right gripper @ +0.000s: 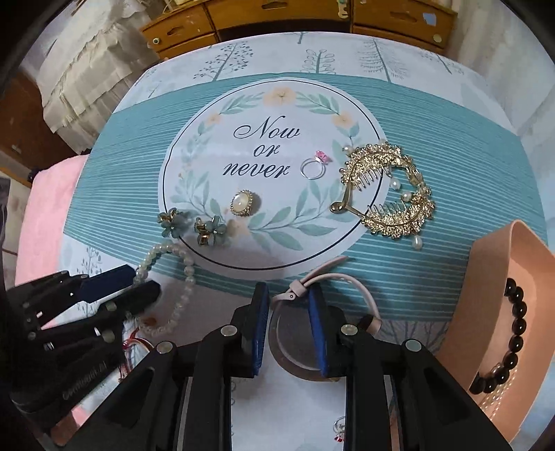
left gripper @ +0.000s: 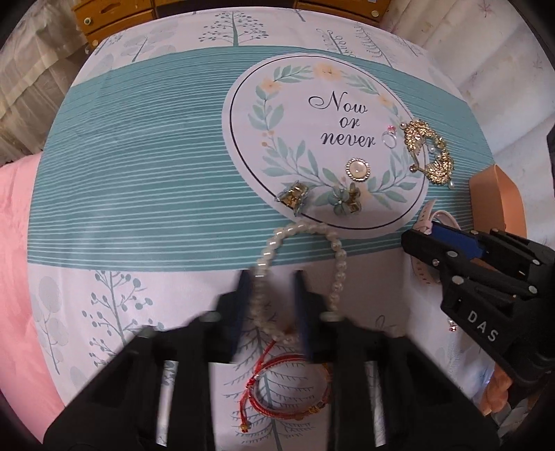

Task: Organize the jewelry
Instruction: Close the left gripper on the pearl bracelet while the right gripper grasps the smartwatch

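Observation:
In the left wrist view a pearl bracelet (left gripper: 338, 263) lies on the printed tablecloth, and my left gripper (left gripper: 274, 295) points down, shut on its left strand. From the right wrist view the same gripper (right gripper: 144, 282) pinches the pearls (right gripper: 189, 274). A watch (right gripper: 295, 343) with a pale pink strap sits between the blue pads of my right gripper (right gripper: 289, 301), which press on its round case. A peach box (right gripper: 485, 277) at the right holds a black bead bracelet (right gripper: 515, 329).
On the round "Now or never" print lie a gold hair comb (right gripper: 388, 187), a pink-stone ring (right gripper: 314, 166), a pearl ring (right gripper: 242, 203) and two blue flower earrings (right gripper: 171, 222). A red cord bracelet (left gripper: 277, 388) lies under my left gripper. Wooden drawers (right gripper: 277, 17) stand behind the table.

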Demonstrator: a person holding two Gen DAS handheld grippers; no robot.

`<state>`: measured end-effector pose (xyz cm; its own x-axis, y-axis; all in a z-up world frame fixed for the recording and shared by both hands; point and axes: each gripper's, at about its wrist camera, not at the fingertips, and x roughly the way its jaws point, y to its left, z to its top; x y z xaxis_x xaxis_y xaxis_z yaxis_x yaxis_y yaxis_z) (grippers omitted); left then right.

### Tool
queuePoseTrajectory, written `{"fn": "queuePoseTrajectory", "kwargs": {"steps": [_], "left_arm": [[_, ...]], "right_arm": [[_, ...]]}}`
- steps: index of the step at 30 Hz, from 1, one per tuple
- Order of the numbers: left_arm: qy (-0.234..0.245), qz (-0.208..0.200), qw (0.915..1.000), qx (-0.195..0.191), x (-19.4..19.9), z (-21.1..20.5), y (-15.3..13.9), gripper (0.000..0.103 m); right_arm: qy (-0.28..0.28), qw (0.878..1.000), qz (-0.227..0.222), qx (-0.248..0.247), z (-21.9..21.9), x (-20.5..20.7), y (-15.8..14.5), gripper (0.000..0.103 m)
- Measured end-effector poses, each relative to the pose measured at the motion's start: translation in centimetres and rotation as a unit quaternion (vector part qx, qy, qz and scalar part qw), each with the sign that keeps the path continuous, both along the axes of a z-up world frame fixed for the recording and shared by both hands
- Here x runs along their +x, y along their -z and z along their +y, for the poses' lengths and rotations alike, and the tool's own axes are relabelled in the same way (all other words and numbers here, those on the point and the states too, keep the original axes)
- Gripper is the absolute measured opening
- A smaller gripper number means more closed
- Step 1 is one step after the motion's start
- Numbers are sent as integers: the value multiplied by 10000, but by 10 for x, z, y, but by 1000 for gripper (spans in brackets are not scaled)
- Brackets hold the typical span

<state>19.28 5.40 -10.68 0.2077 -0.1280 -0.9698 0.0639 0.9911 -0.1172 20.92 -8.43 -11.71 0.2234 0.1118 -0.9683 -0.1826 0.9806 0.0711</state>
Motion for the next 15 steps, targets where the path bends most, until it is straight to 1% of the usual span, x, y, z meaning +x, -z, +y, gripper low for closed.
{"fn": "queuePoseTrajectory", "kwargs": {"steps": [1,5,7,8,10,12,14,15], "left_arm": [[-13,2,10000,-21,1,1,0,7],[-82,-30,9999,-106,1,3,1,5],[-190,-75,9994,-280,0,8,-1,5],[-258,-133,9989,-357,-2,11,-5,5],[-339,-312,9977,-492,-9,16,-17,5],[-386,-497,9962,-601,-16,17,-33,5],[-368,-678,9950,-629,-24,15,-49,5],[-344,-771,9944,-628,-27,13,-57,5]], "right_arm": [[-6,10000,-21,12,0,-1,-1,22],[-2,9998,-51,199,-6,-3,-1,21],[-10,9993,-16,376,-9,-4,-1,20],[-16,9987,-47,503,-11,-7,-5,20],[-14,9981,-144,607,-14,-12,-13,20],[-18,9962,-278,824,-20,-21,-28,20],[-10,9939,-436,1017,-25,-29,-44,19],[-9,9927,-516,1089,-28,-34,-53,15]]}}
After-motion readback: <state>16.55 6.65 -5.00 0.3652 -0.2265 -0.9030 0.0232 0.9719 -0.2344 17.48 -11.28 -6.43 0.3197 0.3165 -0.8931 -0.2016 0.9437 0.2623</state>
